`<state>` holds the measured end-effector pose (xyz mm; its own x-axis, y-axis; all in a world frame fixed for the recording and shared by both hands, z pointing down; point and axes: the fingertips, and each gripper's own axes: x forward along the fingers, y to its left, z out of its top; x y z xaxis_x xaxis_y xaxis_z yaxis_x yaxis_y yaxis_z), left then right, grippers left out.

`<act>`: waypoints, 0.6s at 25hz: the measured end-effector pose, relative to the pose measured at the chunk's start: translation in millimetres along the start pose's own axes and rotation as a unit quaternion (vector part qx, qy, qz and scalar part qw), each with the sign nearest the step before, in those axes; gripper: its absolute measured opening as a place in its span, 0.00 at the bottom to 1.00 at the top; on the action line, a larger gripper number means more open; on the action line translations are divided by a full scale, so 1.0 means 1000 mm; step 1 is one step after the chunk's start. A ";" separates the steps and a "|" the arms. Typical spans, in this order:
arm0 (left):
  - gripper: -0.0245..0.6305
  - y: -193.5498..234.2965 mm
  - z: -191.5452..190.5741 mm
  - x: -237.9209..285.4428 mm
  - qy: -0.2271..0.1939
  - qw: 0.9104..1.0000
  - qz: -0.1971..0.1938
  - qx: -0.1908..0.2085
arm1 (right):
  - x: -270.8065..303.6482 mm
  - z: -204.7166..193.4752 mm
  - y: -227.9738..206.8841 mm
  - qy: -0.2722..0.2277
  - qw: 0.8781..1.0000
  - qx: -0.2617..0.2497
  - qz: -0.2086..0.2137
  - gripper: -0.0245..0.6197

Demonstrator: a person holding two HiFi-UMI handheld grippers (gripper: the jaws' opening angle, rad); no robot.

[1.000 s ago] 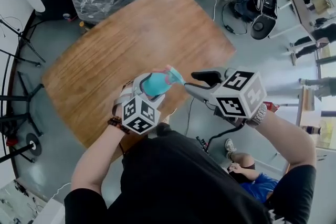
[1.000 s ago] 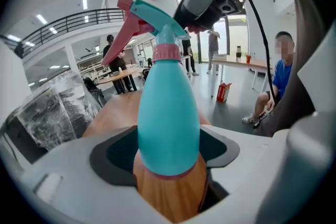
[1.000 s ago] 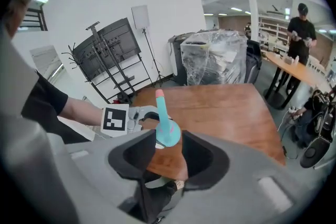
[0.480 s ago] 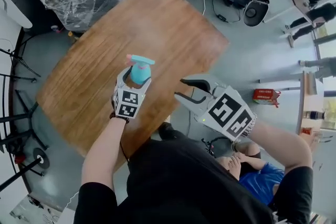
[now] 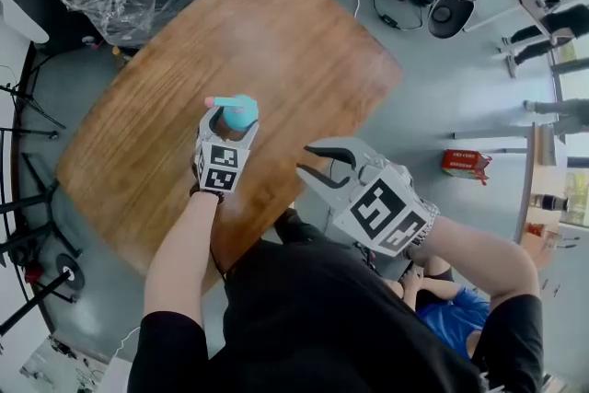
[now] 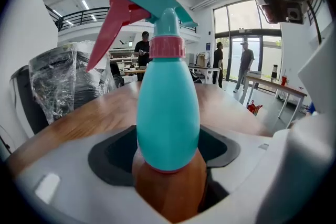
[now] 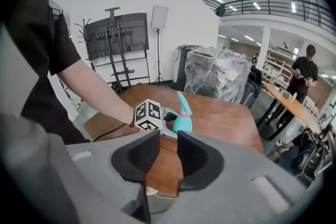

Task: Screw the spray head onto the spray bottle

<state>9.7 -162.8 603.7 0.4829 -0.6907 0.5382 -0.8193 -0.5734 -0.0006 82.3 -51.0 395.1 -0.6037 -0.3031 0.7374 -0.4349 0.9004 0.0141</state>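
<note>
Our left claw (image 5: 231, 126) gripped the upright teal spray bottle (image 6: 168, 118), spray head (image 6: 147, 0) attached, over the bench (image 5: 304, 60). Our right claw (image 5: 308, 163), jaws just narrowing, was empty and still parted.

Rounded wooden table (image 5: 304, 41) on a grey floor (image 5: 442, 78); whether the spray bottle (image 5: 241, 112) rests on it is unclear.

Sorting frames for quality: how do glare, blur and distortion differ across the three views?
Head view: sharp, evenly lit, a pale sheen on the table. Left gripper view: strong fisheye, dark corners, spray bottle crisp, windows bright. Right gripper view: same fisheye and dark rim, no motion blur.
</note>
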 end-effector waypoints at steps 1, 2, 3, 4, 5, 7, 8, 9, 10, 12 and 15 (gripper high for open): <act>0.62 -0.001 0.000 0.000 0.003 1.000 -0.002 0.001 | 0.002 0.000 -0.002 -0.003 1.000 0.004 -0.002 0.17; 0.62 -0.001 -0.001 0.000 0.007 1.000 -0.004 0.002 | 0.003 0.000 -0.003 -0.006 1.000 0.008 -0.005 0.16; 0.62 -0.001 -0.001 0.000 0.011 1.000 -0.006 0.002 | 0.005 0.000 -0.004 -0.010 1.000 0.011 -0.008 0.14; 0.63 -0.001 -0.001 -0.001 0.015 1.000 -0.008 0.003 | 0.007 0.000 -0.005 -0.013 1.000 0.014 -0.011 0.12; 0.63 -0.002 -0.002 -0.002 0.019 1.000 -0.010 0.004 | 0.009 0.000 -0.005 -0.016 1.000 0.016 -0.014 0.11; 0.64 -0.002 -0.004 -0.008 0.026 1.000 -0.011 0.004 | 0.012 -0.001 -0.005 -0.021 0.999 0.020 -0.022 0.07; 0.65 -0.001 -0.006 -0.012 0.028 1.000 -0.009 0.003 | 0.014 -0.002 -0.005 -0.023 0.999 0.022 -0.025 0.05; 0.65 0.001 -0.007 -0.017 0.029 1.000 -0.006 0.001 | 0.016 -0.003 -0.004 -0.025 0.999 0.026 -0.027 0.04; 0.65 0.003 -0.008 -0.023 0.029 1.000 -0.003 -0.001 | 0.019 -0.004 -0.003 -0.028 0.999 0.030 -0.029 0.03; 0.61 0.006 -0.006 -0.037 0.027 1.000 0.003 -0.010 | 0.024 -0.005 -0.001 -0.034 0.998 0.039 -0.031 0.03; 0.42 0.004 0.003 -0.062 0.019 1.000 0.006 -0.024 | 0.032 -0.004 0.002 -0.049 0.997 0.056 -0.036 0.03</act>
<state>-22.4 -123.6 568.0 0.4625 -0.6796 0.5695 -0.8387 -0.5436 0.0325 65.0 -57.7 421.5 -0.6274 -0.3997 0.6683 -0.5482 0.8362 -0.0144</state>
